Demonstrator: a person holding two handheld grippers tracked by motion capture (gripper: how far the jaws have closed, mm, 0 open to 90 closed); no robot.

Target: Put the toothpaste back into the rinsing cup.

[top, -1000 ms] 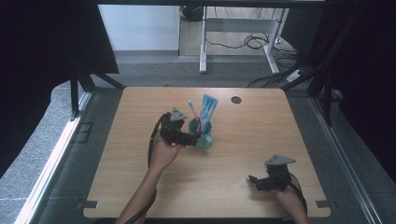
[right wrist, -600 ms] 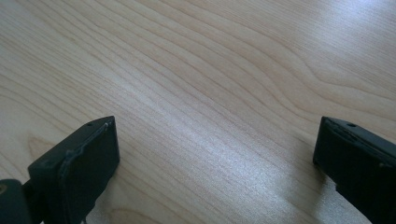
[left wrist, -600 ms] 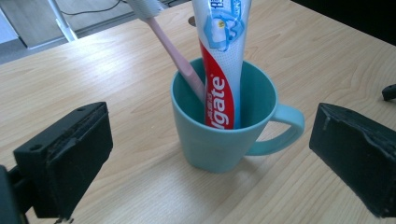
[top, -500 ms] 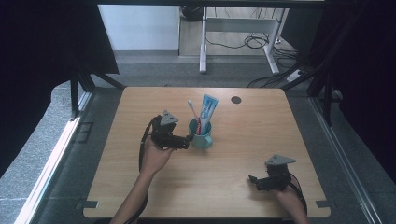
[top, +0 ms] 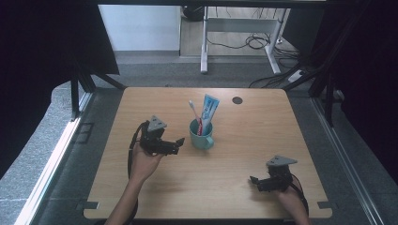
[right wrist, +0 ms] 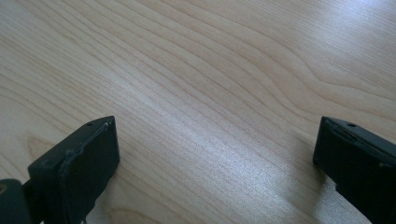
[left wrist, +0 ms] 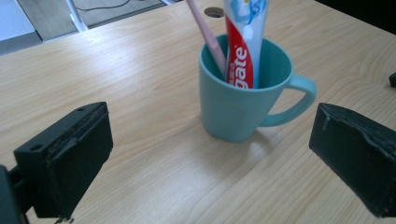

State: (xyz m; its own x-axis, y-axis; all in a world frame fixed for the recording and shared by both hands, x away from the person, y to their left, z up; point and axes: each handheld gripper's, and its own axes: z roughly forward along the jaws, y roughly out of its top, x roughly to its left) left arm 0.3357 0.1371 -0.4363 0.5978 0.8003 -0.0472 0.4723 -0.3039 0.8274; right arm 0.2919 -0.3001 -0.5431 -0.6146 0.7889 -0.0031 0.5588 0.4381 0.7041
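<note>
Teal plastic handled mug (left wrist: 245, 98) upright mid wooden table (top: 225, 187), holding pink toothbrush (left wrist: 205, 35) and red-white-blue toothpaste tube (left wrist: 243, 42). Left gripper (top: 176, 143) just beside mug, jaws wide, empty. Right gripper (top: 256, 182) well apart, near corner, jaws wide, empty.

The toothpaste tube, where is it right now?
In the high view the toothpaste tube stands upright in the teal mug near the table's centre, beside a pink toothbrush, just right of the left claw.
</note>
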